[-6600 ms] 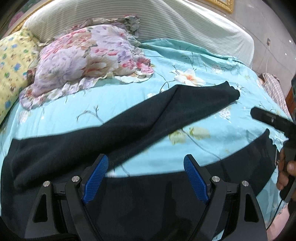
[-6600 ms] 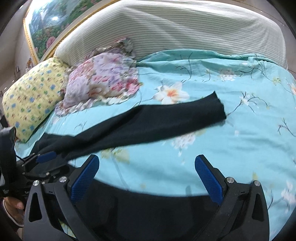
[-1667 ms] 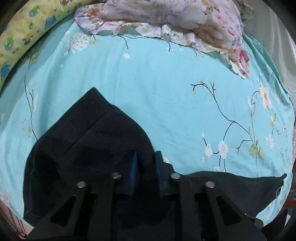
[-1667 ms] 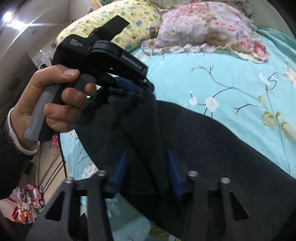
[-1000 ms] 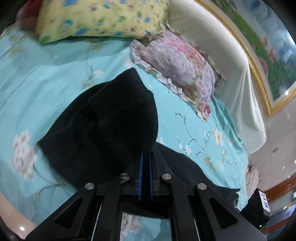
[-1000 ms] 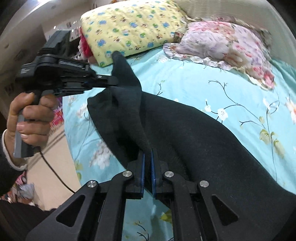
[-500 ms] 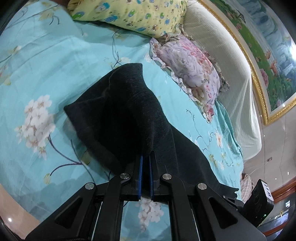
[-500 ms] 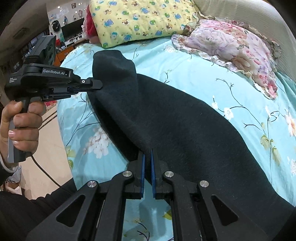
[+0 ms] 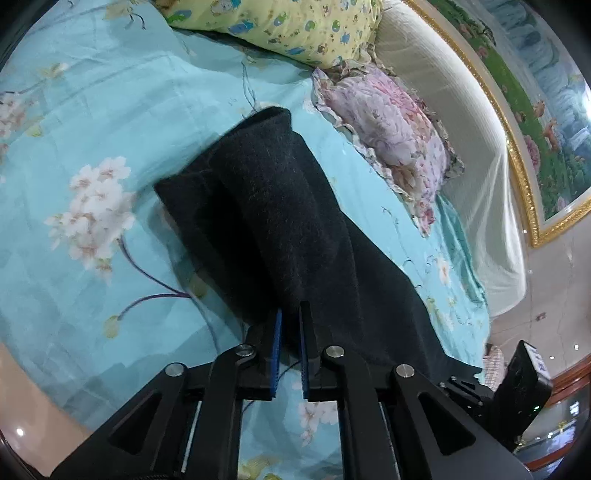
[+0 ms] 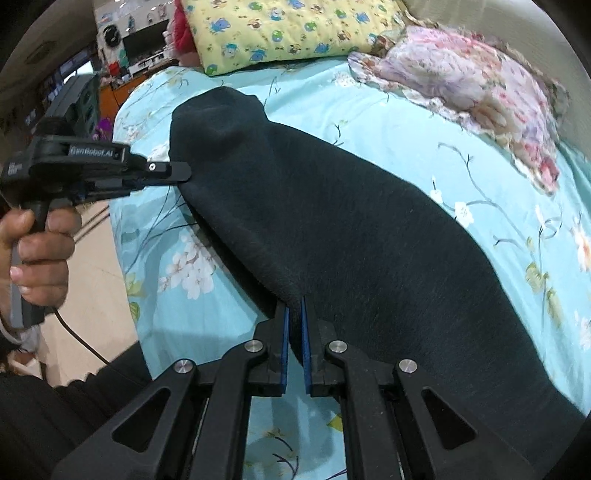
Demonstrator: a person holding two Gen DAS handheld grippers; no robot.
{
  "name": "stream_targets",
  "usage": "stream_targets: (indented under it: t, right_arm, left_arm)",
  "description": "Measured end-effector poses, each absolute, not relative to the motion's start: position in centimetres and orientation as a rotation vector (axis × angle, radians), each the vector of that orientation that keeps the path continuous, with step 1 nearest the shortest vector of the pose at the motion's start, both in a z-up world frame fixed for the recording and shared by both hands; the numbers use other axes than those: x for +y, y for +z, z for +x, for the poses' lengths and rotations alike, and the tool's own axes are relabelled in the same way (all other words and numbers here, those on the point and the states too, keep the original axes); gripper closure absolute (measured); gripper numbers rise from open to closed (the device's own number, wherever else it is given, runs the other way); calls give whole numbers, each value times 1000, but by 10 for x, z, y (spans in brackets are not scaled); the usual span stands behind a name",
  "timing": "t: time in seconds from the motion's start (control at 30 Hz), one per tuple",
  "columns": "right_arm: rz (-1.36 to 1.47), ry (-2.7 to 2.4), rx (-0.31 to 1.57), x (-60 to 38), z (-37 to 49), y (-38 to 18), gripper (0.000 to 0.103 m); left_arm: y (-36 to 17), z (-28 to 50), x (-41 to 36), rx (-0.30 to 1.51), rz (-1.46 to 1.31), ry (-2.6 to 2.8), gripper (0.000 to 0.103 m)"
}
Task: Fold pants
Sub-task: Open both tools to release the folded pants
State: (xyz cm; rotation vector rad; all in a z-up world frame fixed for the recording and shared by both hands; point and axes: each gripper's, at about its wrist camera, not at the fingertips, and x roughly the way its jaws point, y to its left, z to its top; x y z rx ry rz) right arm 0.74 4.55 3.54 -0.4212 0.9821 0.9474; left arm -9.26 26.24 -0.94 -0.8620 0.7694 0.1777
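Note:
The black pants (image 9: 295, 229) lie stretched across the turquoise flowered bedsheet (image 9: 92, 122), with one leg laid over the other. My left gripper (image 9: 290, 321) is shut on the near edge of the pants at the waist end. It also shows in the right wrist view (image 10: 177, 173), pinching the pants' left edge. My right gripper (image 10: 294, 314) is shut on the near edge of the pants (image 10: 351, 229) further along. Its body shows at the lower right of the left wrist view (image 9: 517, 384).
A yellow patterned pillow (image 10: 280, 29) and a pink flowered pillow (image 10: 461, 70) lie at the head of the bed. A striped headboard cover (image 9: 443, 92) stands behind. The bed's near edge and beige floor (image 10: 92, 266) are at the left.
Both grippers went from open above the spread legs to shut on the pants. One leg now lies over the other, and the pants have been pulled straighter along the bed.

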Motion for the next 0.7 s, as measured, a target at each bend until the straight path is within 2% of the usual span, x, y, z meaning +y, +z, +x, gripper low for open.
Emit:
stream_targets:
  t: [0.13,0.3,0.43,0.5,0.7]
  right_arm:
    - [-397,940,992,44,9,36,89]
    - [-365,928,998,39,9,39,66]
    - [-315,931,994,32,11,45,65]
    - [-292,932,991,28,12,48,65]
    - [-208,904,983,18,28,57,65]
  left_arm:
    - [-6,-100,267,769,-855,217,88]
    - [-4,-109,274,770,-869,260,74]
    - [-2,-112,277,774,-881,285,60]
    - [-2,-111,278,785,-889,293,45]
    - [-1,-105,284,816,-904,305,36]
